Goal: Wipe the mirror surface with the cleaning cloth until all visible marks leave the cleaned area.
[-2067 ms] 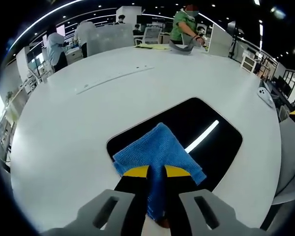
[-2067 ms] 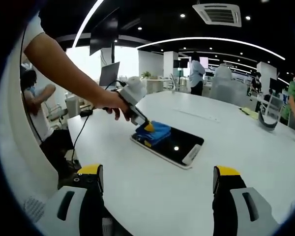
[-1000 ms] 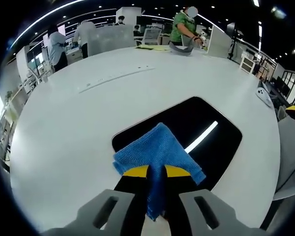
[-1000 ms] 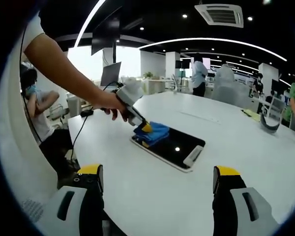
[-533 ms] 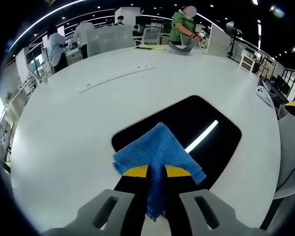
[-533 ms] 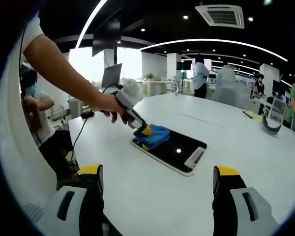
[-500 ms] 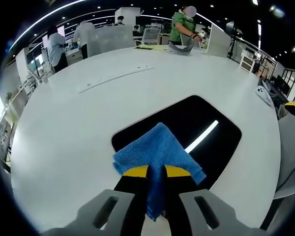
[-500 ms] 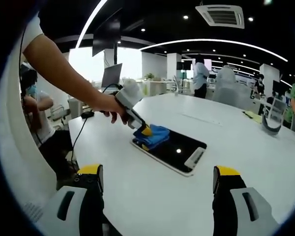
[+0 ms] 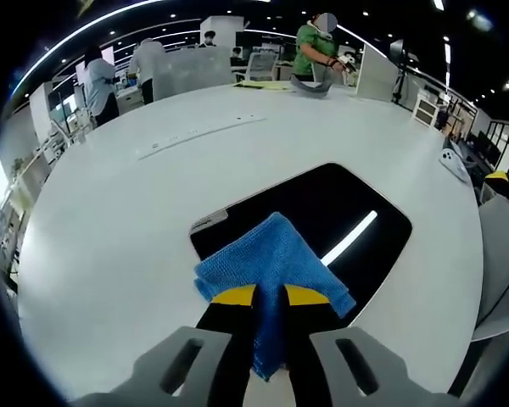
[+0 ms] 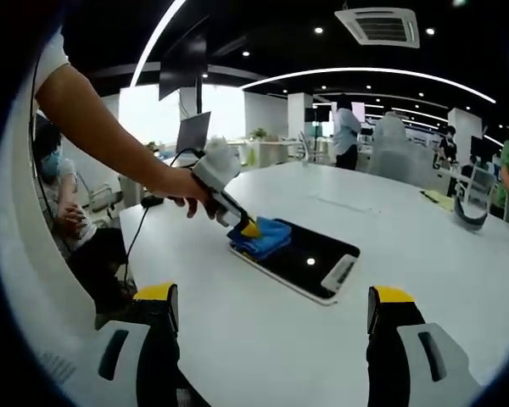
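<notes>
A dark mirror [image 9: 339,212] lies flat on the white round table [image 9: 110,220], reflecting a bright ceiling strip. My left gripper [image 9: 271,295] is shut on a folded blue cleaning cloth [image 9: 267,257], which rests on the mirror's near left corner. In the right gripper view the mirror [image 10: 310,259] lies ahead of me, with the cloth [image 10: 263,235] pressed on its left end by the left gripper [image 10: 249,228] in a person's hand. My right gripper [image 10: 271,315] hovers above the table's near edge, open and holding nothing.
The white table [image 10: 424,254] stretches wide around the mirror. A small white device [image 9: 455,164] sits near its right edge. Papers and a grey object [image 9: 310,81] lie at the far side, where a person in green [image 9: 316,38] stands. A seated person [image 10: 59,199] is at left.
The left gripper and cloth have slid a little toward the mirror's near left corner, baring a pale strip at that edge. The right gripper has barely moved.
</notes>
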`<state>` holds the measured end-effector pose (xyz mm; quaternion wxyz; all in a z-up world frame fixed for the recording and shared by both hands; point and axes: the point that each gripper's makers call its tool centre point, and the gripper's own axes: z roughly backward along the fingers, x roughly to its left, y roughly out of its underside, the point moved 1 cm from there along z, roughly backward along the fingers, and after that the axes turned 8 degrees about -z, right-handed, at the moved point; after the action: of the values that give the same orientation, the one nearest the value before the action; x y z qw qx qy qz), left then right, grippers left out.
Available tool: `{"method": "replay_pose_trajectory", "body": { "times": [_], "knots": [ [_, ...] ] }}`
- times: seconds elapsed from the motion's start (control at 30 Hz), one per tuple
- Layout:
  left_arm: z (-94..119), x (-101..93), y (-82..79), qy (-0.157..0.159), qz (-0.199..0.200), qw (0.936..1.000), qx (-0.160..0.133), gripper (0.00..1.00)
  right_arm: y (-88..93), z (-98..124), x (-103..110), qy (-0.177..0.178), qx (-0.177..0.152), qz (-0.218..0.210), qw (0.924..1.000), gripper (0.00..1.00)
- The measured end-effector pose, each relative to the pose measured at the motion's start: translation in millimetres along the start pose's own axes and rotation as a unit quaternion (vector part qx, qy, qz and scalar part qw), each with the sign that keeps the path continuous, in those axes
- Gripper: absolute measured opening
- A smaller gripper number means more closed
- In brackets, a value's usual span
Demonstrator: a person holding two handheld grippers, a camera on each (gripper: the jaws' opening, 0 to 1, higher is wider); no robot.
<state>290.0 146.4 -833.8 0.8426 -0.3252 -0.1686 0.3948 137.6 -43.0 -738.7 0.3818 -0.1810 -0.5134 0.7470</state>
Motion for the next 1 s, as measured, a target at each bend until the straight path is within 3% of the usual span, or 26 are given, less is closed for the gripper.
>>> {"method": "replay_pose_trajectory", "body": {
  "times": [0.17, 1.0],
  "knots": [
    [2.2, -2.9, 2.5, 0.000, -0.012, 0.9999, 0.000, 0.10, -1.8, -0.7, 2.2, -0.004, -0.001, 0.005, 1.0000, 0.92],
    [7.6, -8.6, 7.4, -0.011, 0.003, 0.9999, -0.008, 0.10, 0.0, 7.1, 1.7, -0.003, -0.004, 0.003, 1.0000, 0.92]
  ]
}}
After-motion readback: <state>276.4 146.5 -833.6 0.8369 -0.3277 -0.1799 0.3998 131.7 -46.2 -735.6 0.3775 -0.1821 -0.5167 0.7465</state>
